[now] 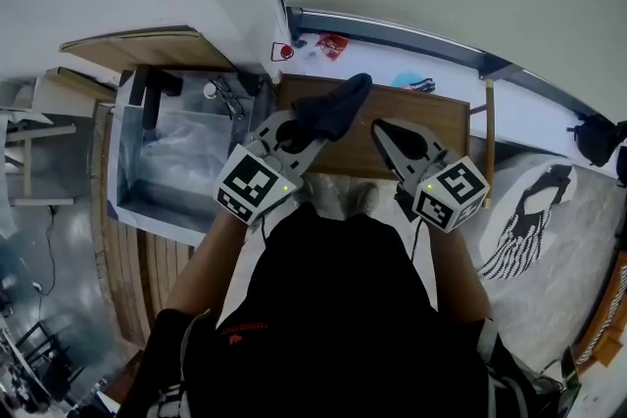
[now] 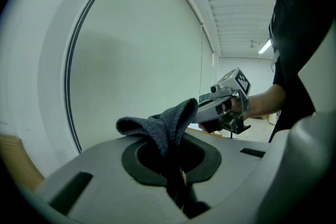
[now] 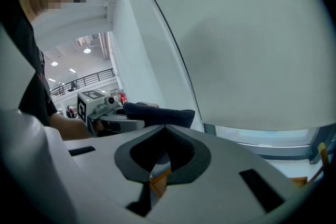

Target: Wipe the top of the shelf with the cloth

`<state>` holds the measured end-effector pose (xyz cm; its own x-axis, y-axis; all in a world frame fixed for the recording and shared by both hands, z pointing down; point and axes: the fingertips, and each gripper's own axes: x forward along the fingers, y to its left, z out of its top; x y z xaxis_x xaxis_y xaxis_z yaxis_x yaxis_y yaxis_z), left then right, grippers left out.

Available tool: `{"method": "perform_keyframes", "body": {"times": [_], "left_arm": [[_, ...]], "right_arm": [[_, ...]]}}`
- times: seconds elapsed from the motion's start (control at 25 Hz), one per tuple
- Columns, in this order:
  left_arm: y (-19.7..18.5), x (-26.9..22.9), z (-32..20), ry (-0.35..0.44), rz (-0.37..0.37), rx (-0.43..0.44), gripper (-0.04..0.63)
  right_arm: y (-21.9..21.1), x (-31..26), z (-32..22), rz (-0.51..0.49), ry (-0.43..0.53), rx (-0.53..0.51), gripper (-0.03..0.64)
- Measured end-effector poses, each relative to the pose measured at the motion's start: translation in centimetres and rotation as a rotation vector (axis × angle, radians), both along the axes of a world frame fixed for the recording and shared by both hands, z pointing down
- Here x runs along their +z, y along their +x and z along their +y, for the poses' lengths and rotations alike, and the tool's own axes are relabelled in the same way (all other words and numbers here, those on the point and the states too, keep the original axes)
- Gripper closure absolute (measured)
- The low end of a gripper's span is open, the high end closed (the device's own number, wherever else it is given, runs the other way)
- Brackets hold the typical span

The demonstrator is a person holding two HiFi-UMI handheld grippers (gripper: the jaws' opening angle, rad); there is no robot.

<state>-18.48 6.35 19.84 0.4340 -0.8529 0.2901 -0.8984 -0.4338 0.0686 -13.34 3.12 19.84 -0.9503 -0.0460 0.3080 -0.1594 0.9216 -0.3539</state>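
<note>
Head view, far left: we note an open grey metal box lined with clear plastic sheet (image 1: 171, 157), standing on the floor just beside the shelf.

Left gripper (image 1: 306, 134): its marker cube faces the camera and its jaws point away from the person. In the left gripper view the left gripper (image 2: 170, 147) has its jaws clenched on a dark grey terry cloth (image 2: 160, 126). The cloth rises out of the jaw gap and flops over to the left, against a pale wall.

In the head view, the dark grey cloth (image 1: 333, 106) lies over the left end of the brown wooden shelf top (image 1: 436, 117). We cannot tell whether cloth and wood touch.

Right gripper (image 1: 384, 128): it sits over the middle of the shelf top, near the left gripper but apart from it. In the right gripper view the right gripper (image 3: 165, 127) has its jaw tips pressed together with nothing between them. Brown wood shows through the oval gap behind the tips. The cloth (image 3: 160, 114) appears there to the left, held clear of the right jaws.

Far right: a pale rug with a black striped pattern (image 1: 534, 220) lies on the floor.
</note>
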Motion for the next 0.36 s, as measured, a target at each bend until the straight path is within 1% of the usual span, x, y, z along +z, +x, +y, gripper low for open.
{"method": "perform_keyframes", "body": {"times": [0.36], "left_arm": [[0.8, 0.1, -1.2, -0.002, -0.006, 0.02, 0.557]], "right_arm": [[0.2, 0.4, -0.9, 0.0, -0.005, -0.001, 0.613]]}}
